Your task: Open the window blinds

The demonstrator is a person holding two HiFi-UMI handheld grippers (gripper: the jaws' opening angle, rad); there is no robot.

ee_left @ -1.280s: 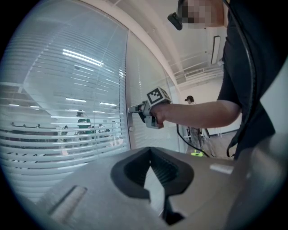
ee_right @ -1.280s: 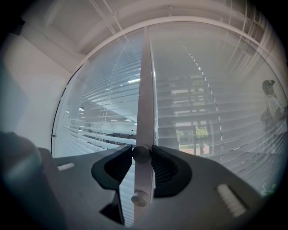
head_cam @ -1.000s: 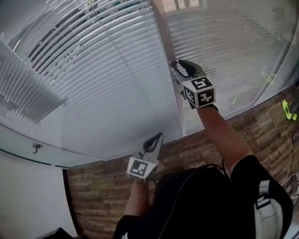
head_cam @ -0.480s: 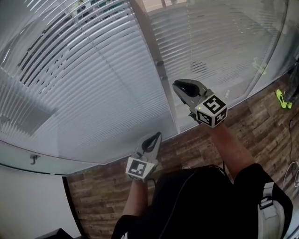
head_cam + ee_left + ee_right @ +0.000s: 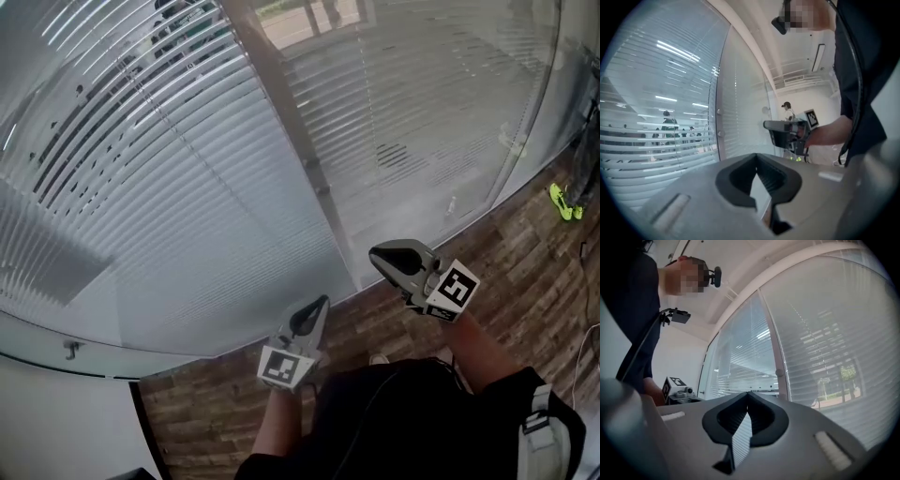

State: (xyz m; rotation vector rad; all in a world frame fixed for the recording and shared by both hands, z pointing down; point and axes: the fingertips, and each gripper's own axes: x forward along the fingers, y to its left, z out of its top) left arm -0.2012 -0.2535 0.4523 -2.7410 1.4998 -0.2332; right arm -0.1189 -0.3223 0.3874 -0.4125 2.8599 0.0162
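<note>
White slatted blinds (image 5: 169, 197) cover the big left pane, and a second set (image 5: 422, 112) covers the pane to the right of the brown window post (image 5: 281, 112); the slats are tilted so people and lights show through. My right gripper (image 5: 380, 255) hangs in the air below the post, apart from the blinds. Its jaws have just been closing and now stand shut with nothing between them (image 5: 748, 393). My left gripper (image 5: 312, 309) is low by my body, pointing at the left blind, shut and empty (image 5: 757, 155). A thin cord (image 5: 187, 150) runs down the left blind.
Wood-plank floor (image 5: 216, 412) lies under the windows. A white wall with a small hook (image 5: 70, 350) is at lower left. A lime-green object (image 5: 560, 202) lies on the floor at the right. People (image 5: 669, 124) stand beyond the glass. A small knob (image 5: 778, 372) sits on the post.
My right gripper has dropped from the post, down and toward my body, and its jaws have closed empty. The left gripper has barely shifted.
</note>
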